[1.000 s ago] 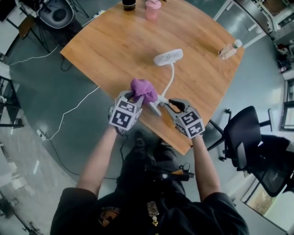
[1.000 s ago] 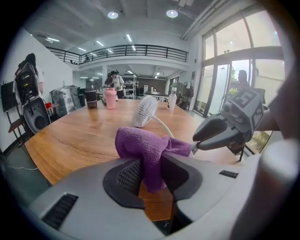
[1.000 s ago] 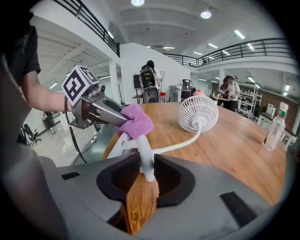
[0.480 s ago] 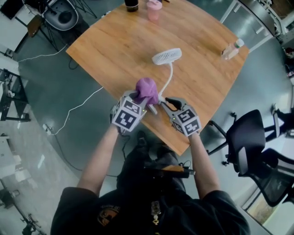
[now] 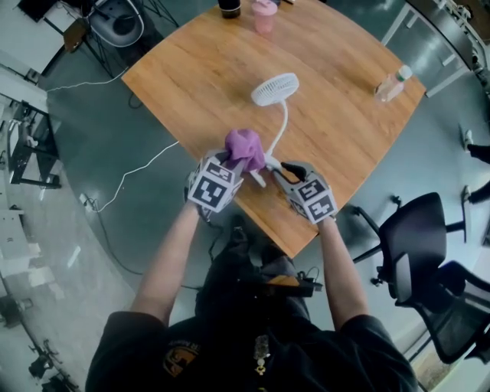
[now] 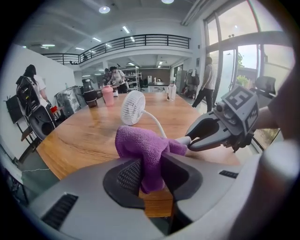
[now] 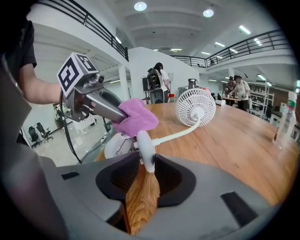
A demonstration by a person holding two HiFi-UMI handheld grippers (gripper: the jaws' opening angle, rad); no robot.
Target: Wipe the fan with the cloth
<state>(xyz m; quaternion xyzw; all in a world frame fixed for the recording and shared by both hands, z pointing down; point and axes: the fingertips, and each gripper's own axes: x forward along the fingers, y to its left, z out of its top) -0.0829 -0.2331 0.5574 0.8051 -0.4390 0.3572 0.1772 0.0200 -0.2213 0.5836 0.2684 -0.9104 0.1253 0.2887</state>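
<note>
A small white fan (image 5: 276, 89) stands on the wooden table (image 5: 344, 122), its bent stem running down to a clip base (image 5: 260, 174) at the near edge. My left gripper (image 5: 233, 164) is shut on a purple cloth (image 5: 245, 145), which bunches over the clip and also shows in the left gripper view (image 6: 140, 143). My right gripper (image 5: 277, 170) is at the base from the right. In its own view the white clip arm (image 7: 144, 145) fills the gap of the right gripper (image 7: 146, 164). Those jaws have just opened slightly, but the pads remain against the arm.
A clear bottle (image 5: 390, 83) stands at the table's far right, a pink cup (image 5: 264, 15) and a dark cup (image 5: 230, 8) at the far edge. A black office chair (image 5: 413, 245) is to the right, and a white cable (image 5: 130, 180) lies on the floor at left.
Both grippers shifted a little at the fan's base, the left carrying the cloth closer over the clip. The fan itself has not moved.
</note>
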